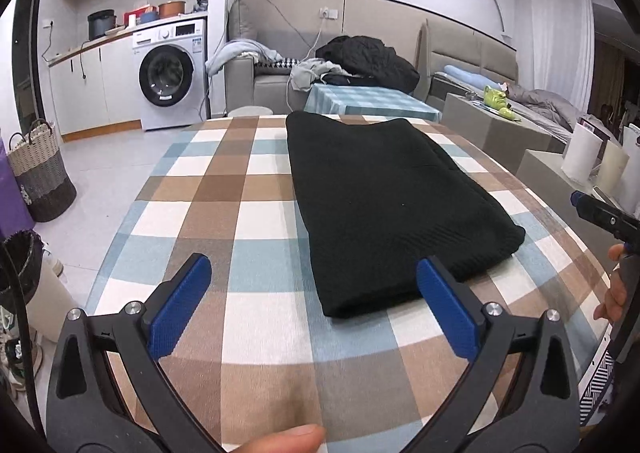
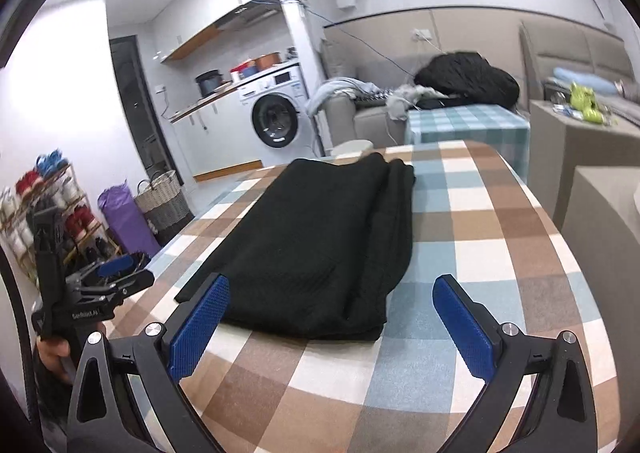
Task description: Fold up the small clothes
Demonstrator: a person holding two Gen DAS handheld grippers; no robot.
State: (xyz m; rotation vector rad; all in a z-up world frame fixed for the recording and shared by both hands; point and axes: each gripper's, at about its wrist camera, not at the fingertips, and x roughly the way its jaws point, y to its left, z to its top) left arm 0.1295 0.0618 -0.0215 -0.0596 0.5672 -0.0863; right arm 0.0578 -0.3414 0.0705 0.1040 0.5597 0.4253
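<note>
Left gripper [image 1: 314, 307] hangs above the checked tablecloth [image 1: 256, 221], blue jaws spread wide and empty, beside the near left corner of a black garment [image 1: 384, 205]. That garment lies folded into a long strip across the middle of the table. Right gripper [image 2: 332, 327] hovers at its near end, jaws equally wide, holding nothing. One risk: the stacked layers look loose, so a pinch catching only the top layer could drag the fold open.
</note>
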